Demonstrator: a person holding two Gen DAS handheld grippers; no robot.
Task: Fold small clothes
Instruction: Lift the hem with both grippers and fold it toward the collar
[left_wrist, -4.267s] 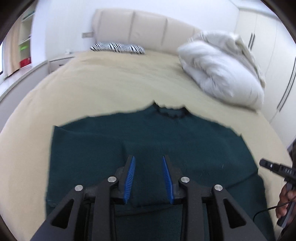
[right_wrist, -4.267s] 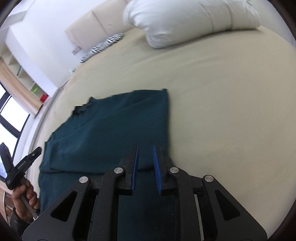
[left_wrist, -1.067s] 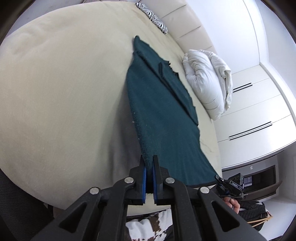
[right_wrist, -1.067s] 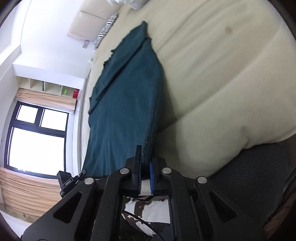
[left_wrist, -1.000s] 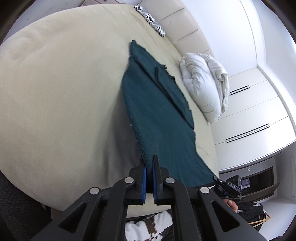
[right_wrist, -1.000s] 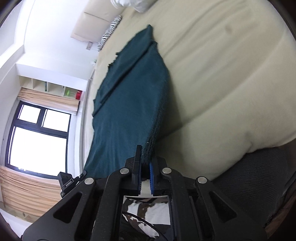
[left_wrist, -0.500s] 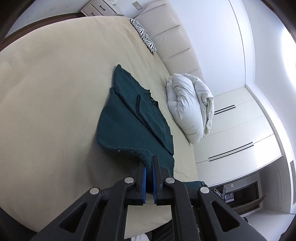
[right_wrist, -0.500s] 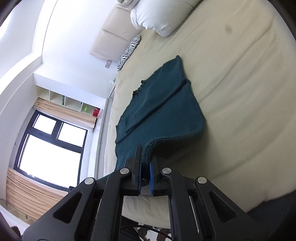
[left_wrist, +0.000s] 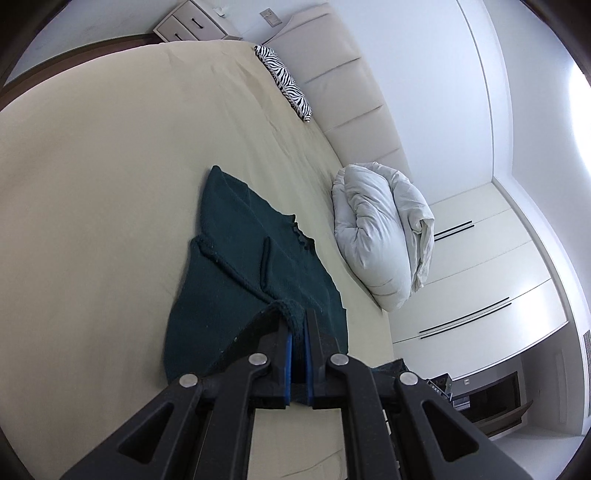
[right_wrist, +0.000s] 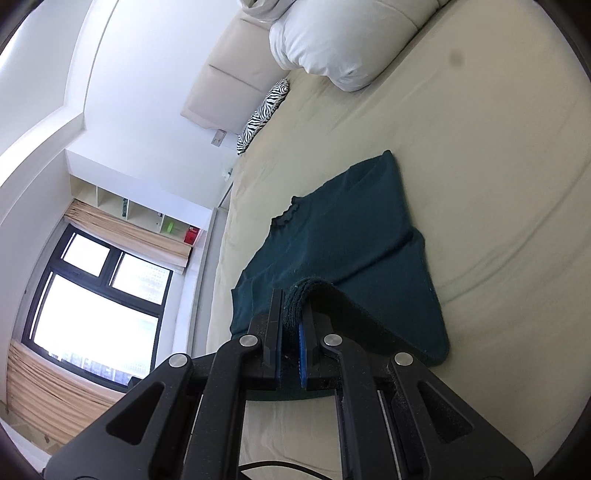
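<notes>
Two grippers, left (left_wrist: 298, 325) and right (right_wrist: 291, 306), each clamp the teal sweater's (left_wrist: 236, 258) hem above the beige bed (left_wrist: 92, 166); white duvet (left_wrist: 380, 236) beyond it, near the headboard (left_wrist: 347, 85).

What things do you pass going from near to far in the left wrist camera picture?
Left gripper clamped on the hem → green sweater → beige bed cover → zebra pillow → nightstand.
</notes>
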